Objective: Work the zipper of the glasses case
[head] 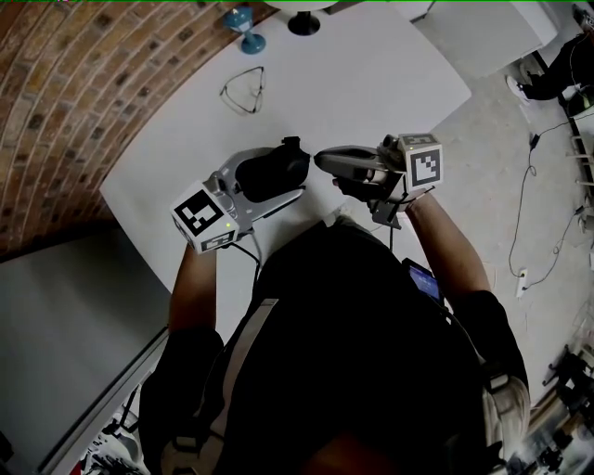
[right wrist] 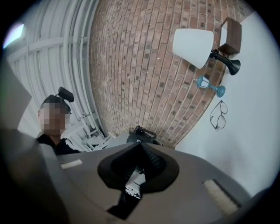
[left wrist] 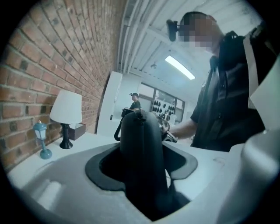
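Observation:
My left gripper (head: pixel 278 178) is shut on a black glasses case (head: pixel 271 170) and holds it above the white table (head: pixel 371 83). In the left gripper view the case (left wrist: pixel 141 153) stands on end between the pads, with its zipper pull (left wrist: pixel 139 115) at the top end. My right gripper (head: pixel 320 160) is shut, and its tips sit just right of the case's far end. In the right gripper view the jaws (right wrist: pixel 139 146) meet with nothing visible between them. The case (right wrist: pixel 142 132) shows just beyond them.
A pair of glasses (head: pixel 244 90) lies on the table further out. A small blue ornament (head: pixel 243 26) and a lamp base (head: pixel 303 23) stand at the table's far edge by the brick wall (head: pixel 74 93). Cables (head: pixel 534 186) run across the floor at right.

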